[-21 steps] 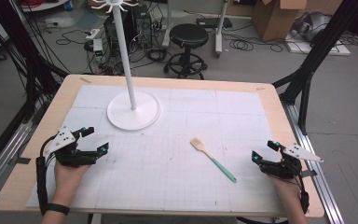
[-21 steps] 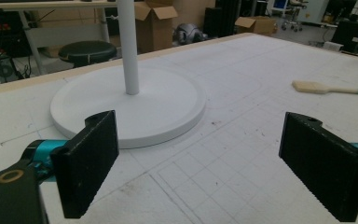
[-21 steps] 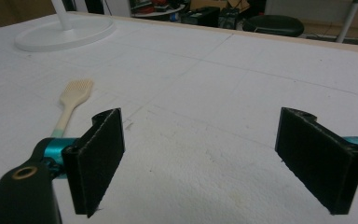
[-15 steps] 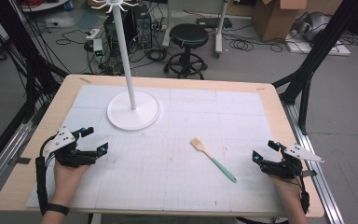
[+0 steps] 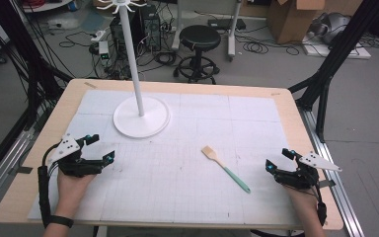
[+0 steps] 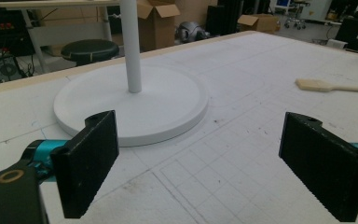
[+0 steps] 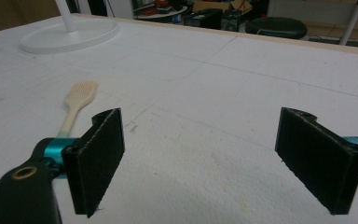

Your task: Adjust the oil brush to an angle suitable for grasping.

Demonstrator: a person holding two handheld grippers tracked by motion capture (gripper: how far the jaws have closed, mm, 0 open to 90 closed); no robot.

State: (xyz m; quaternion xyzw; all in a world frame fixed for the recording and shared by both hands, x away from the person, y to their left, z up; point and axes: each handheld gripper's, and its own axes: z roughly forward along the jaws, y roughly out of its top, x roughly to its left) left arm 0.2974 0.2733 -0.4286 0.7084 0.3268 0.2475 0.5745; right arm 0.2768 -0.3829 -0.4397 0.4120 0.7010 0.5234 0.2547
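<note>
A white stand [image 5: 141, 118] with a round base and a tall pole rises at the back left of the table; its base also appears in the left gripper view [image 6: 168, 100] and the right gripper view [image 7: 74, 32]. A brush [image 5: 224, 168] with a cream head and a teal handle lies flat right of centre [image 6: 326, 85] [image 7: 78, 100]. My left gripper [image 5: 101, 148] [image 6: 203, 123] rests open near the front left, facing the stand's base. My right gripper [image 5: 278, 159] [image 7: 203, 116] is open at the front right, with the brush just to its left. Both hold nothing.
A white gridded mat [image 5: 187, 187] covers the wooden table [image 5: 296, 118]. Behind the table stand a black stool [image 5: 201, 37], cardboard boxes [image 5: 291, 17] and cables on the floor. Black frame legs [image 5: 335, 59] rise at both sides.
</note>
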